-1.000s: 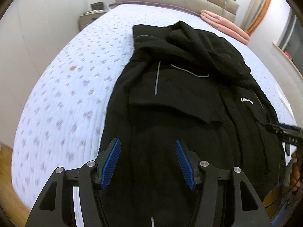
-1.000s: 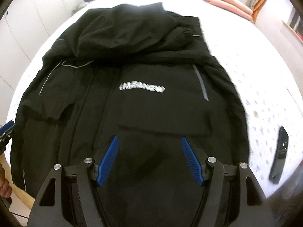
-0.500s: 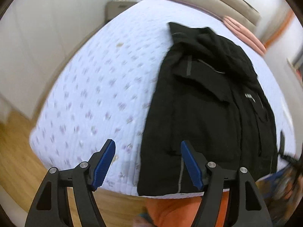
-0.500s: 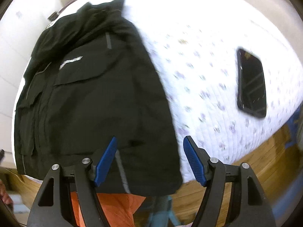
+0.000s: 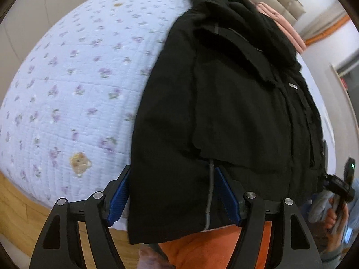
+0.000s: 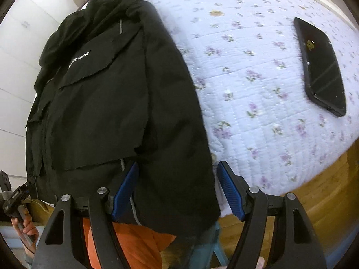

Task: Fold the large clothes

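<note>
A large black jacket (image 5: 224, 103) lies lengthwise on the bed, sleeves folded in over its front, hem hanging over the near bed edge. My left gripper (image 5: 172, 192) is open, its blue pads on either side of the jacket's left hem corner. My right gripper (image 6: 177, 190) is open around the right hem corner of the jacket (image 6: 112, 103). White lettering shows on the chest (image 6: 79, 59). Each gripper shows faintly at the far edge of the other's view.
The bed has a pale blue floral quilt (image 5: 67, 89) with a wooden frame and floor below. A black phone (image 6: 320, 67) lies on the quilt to the right of the jacket. Pink bedding (image 5: 282, 27) lies by the headboard. Orange cloth (image 6: 130, 242) hangs below the hem.
Both grippers have dropped from above the jacket's middle to the near bed edge and spread apart, each now straddling a hem corner. The jacket has not moved.
</note>
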### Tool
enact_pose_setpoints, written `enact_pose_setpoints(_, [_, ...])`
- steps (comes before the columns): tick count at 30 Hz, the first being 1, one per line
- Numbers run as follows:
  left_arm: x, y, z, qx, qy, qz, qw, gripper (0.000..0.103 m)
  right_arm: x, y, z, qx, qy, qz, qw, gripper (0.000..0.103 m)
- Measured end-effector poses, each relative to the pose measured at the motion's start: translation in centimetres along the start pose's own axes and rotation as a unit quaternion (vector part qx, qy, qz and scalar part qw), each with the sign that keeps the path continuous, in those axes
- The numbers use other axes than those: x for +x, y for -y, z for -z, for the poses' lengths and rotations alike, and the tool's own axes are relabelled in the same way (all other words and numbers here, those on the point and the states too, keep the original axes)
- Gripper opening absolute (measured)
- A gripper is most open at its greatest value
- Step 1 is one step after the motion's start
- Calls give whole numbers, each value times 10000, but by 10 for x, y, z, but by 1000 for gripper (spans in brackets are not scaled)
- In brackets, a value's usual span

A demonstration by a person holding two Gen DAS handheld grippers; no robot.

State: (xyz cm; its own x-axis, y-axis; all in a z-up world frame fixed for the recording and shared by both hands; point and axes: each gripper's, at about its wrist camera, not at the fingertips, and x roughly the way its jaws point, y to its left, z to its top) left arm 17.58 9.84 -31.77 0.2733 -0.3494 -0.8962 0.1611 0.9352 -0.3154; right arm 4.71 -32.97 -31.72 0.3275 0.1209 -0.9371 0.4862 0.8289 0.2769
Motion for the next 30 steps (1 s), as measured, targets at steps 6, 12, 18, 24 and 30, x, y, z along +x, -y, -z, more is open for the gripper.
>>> enact_pose_setpoints(6, [-10, 10, 5, 195, 220, -79, 9995, 19, -5, -15, 9, -347, 70, 100, 9993, 50])
enact_pose_setpoints(12, [-37, 16, 9, 374, 478, 187, 9980, 16, -22, -36, 18, -877, 215, 303, 9955, 37])
enact_pose_setpoints(18, [-12, 15, 18, 285, 140, 207, 9993, 33, -2, -22, 20, -544, -5, 98, 9985, 57])
enact_pose_setpoints(24, [-3, 24, 25, 245, 58, -46, 9997, 57, 1, -13, 25, -329, -60, -67, 9994, 58])
enact_pose_setpoints(30, [-23, 51, 25, 456, 416, -402, 9973, 10, -20, -32, 31, -687, 214, 167, 9973, 16])
